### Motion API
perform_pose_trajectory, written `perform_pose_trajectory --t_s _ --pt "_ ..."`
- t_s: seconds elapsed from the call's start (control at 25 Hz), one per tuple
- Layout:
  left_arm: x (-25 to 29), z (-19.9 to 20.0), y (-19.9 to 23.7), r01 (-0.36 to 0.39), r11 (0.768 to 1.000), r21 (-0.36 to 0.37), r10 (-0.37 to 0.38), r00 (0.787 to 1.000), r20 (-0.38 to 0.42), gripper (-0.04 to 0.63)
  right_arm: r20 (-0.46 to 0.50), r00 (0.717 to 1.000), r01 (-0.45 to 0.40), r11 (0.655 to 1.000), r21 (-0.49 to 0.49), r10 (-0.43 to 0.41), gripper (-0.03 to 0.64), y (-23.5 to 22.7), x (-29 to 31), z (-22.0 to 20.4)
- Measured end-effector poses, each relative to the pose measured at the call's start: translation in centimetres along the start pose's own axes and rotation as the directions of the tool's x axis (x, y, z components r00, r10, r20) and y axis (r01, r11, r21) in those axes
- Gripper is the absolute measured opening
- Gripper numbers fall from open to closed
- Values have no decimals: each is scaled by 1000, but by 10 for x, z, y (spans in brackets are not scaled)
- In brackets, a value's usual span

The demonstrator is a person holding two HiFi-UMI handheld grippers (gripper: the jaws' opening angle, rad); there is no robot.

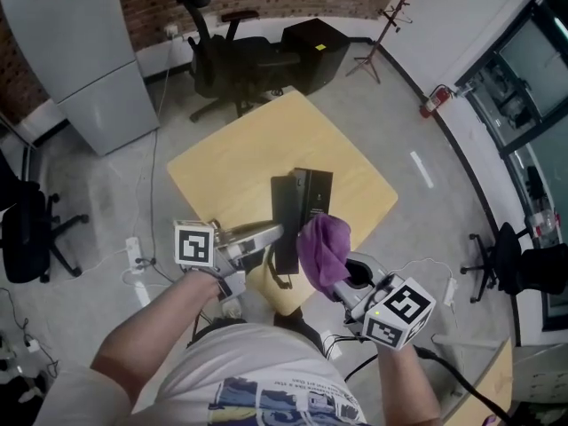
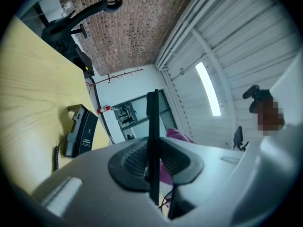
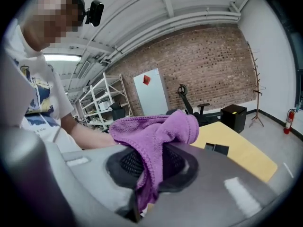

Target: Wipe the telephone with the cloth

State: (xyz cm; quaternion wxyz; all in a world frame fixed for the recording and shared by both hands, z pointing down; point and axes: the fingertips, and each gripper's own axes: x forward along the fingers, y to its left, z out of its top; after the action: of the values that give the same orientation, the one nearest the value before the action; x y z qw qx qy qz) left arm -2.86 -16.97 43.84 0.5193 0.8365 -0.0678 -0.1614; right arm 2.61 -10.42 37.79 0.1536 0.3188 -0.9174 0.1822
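L fingers clamp handset, long axis away fm me. R fingers grip cloth, just right of it.

No legible text anywhere. Small white print on the telephone base is too tiny to read. The shirt graphic is blurred, with no readable lettering.

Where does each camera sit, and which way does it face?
Head view: on the head, facing steeply down at table and telephone; both forearms show.
Left gripper view: on the left tool, facing across the table; tool grips a black panel.
Right gripper view: on the right tool gripping the cloth, facing the brick wall; arm shows.
Shared: all see the table.
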Motion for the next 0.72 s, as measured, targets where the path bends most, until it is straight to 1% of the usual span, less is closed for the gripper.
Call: perform_pose_trajectory --t_s 0.08,0.12,0.24,0.4,0.56,0.64,0.72 --pt "1 -5 -9 51 998 -28 -51 999 -8 78 29 1000 9 1000 -1 -9 43 -13 -1 13" --pt "1 -7 -11 64 997 -30 -65 998 -17 78 41 999 9 1000 -1 -9 43 -19 0 19" --pt "-2 -15 -14 71 997 -5 -71 996 -60 78 76 997 -8 1000 12 7 43 -31 6 35" --pt "-2 -25 -28 138 990 -15 -139 987 -84 78 131 990 -56 997 49 49 43 -34 9 51" --pt "-6 -24 -36 196 980 -18 -197 977 -78 78 157 980 -137 985 109 119 43 -24 13 50" --pt "-8 -21 -36 206 979 -13 -206 976 -70 78 162 976 -168 976 140 145 43 -19 13 45" --pt "-9 -18 -35 209 978 -11 -209 976 -62 78 152 976 -180 972 153 157 44 -15 13 37"
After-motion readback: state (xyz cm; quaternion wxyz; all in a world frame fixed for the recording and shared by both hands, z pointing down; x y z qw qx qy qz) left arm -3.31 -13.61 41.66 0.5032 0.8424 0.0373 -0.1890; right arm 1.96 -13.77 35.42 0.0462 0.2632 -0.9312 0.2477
